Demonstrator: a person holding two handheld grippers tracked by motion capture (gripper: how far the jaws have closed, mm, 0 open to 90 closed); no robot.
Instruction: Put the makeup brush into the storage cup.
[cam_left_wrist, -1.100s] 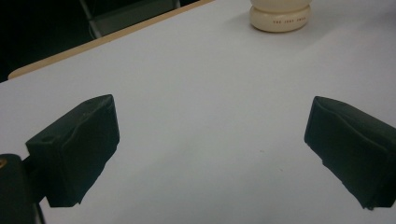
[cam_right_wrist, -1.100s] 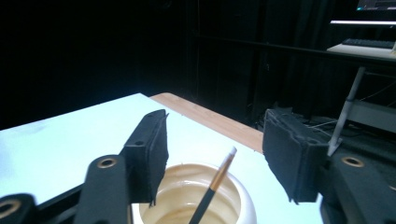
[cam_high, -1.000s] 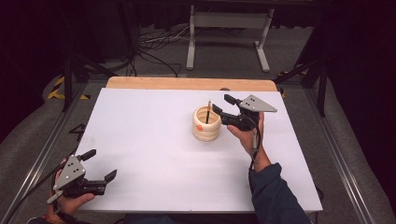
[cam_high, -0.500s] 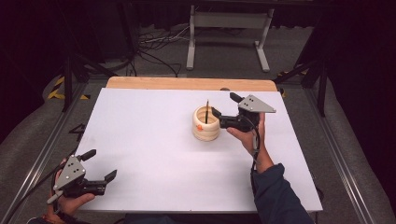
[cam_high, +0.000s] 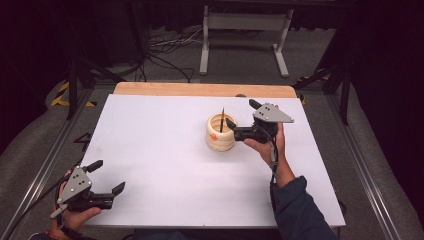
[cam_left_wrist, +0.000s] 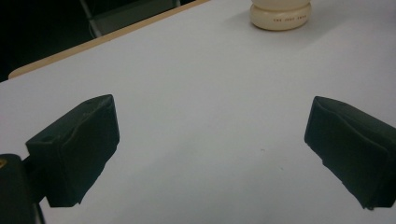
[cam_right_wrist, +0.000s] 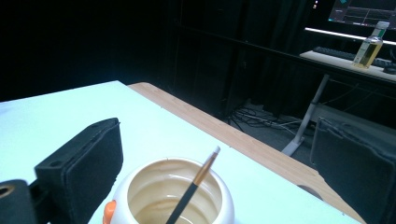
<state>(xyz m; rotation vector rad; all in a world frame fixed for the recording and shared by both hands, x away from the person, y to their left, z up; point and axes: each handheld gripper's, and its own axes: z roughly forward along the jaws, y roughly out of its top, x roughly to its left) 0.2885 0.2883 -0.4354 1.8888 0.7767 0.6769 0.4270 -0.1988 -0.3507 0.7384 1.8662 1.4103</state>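
Note:
A cream pot (cam_high: 220, 134) with a small orange mark stands on the white table (cam_high: 160, 150), right of centre. A dark pencil (cam_high: 222, 119) stands in it, tip end up. My right gripper (cam_high: 241, 113) hovers just right of the pot, open, with one jaw near the rim and nothing between the jaws. In the right gripper view the pot (cam_right_wrist: 140, 186) and the pencil (cam_right_wrist: 194, 186) sit low between the open jaws of that gripper (cam_right_wrist: 217, 135). My left gripper (cam_high: 107, 176) rests open at the near left corner. In the left gripper view the pot (cam_left_wrist: 280, 16) lies far ahead of that gripper (cam_left_wrist: 210, 126).
A wooden strip (cam_high: 200, 90) runs along the table's far edge. Beyond it stand a metal stand's legs (cam_high: 242, 45) and floor cables (cam_high: 165, 47). A bottle (cam_right_wrist: 370, 46) sits on a distant desk. Metal rails (cam_high: 50, 155) flank the table.
My right gripper has drawn back slightly to the right of the pot. The pot, the pencil and the left gripper have stayed where they were.

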